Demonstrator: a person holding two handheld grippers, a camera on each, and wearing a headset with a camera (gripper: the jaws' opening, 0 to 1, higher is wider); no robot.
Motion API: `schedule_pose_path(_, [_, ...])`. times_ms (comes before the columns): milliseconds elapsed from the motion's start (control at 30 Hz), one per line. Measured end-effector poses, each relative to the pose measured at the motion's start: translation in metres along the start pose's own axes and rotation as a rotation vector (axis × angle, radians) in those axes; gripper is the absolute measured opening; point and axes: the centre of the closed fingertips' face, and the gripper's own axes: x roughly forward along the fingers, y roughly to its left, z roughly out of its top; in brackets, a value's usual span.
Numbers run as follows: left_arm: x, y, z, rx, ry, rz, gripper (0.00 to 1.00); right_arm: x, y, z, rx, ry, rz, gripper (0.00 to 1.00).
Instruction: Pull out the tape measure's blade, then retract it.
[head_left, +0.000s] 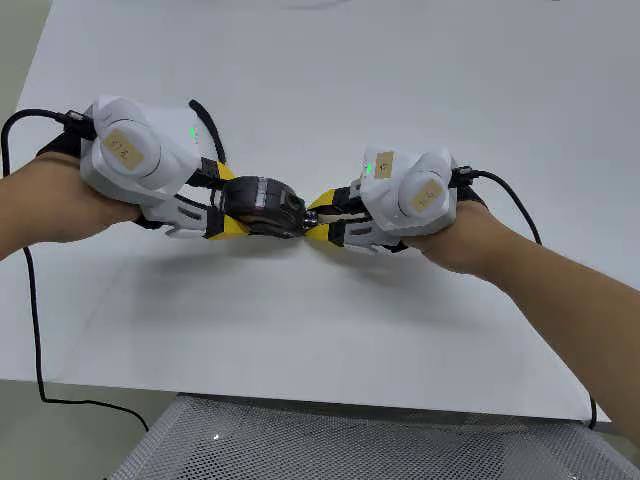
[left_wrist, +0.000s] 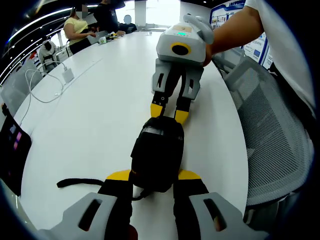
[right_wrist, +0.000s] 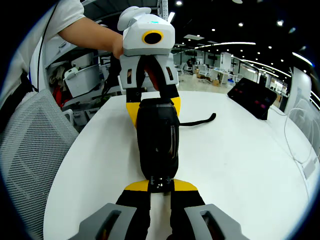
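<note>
A black tape measure (head_left: 262, 205) lies low over the white table (head_left: 330, 90), held between both grippers. My left gripper (head_left: 228, 200) is shut on its body, its yellow-tipped fingers (left_wrist: 118, 175) pressing the sides of the case (left_wrist: 157, 150). My right gripper (head_left: 318, 217) meets the case from the other side. In the right gripper view its jaws are shut on the blade's end hook (right_wrist: 161, 183) at the mouth of the case (right_wrist: 157, 137). The blade is not drawn out. A black wrist strap (right_wrist: 200, 120) trails from the case onto the table.
A grey mesh chair (head_left: 300, 445) stands at the table's near edge. A black cable (head_left: 35, 320) hangs off the left side. Farther along the table lie a black device (right_wrist: 250, 97) and white cables (left_wrist: 45, 90), and people (left_wrist: 77, 30) are at the far end.
</note>
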Motion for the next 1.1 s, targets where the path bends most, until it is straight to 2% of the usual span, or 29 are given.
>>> schedule_pose_path(1100, [0.0001, 0.0001, -0.0007, 0.014, -0.001, -0.001, 0.25, -0.0032, -0.0003, -0.0025, -0.038, 0.042, -0.006, 0.09])
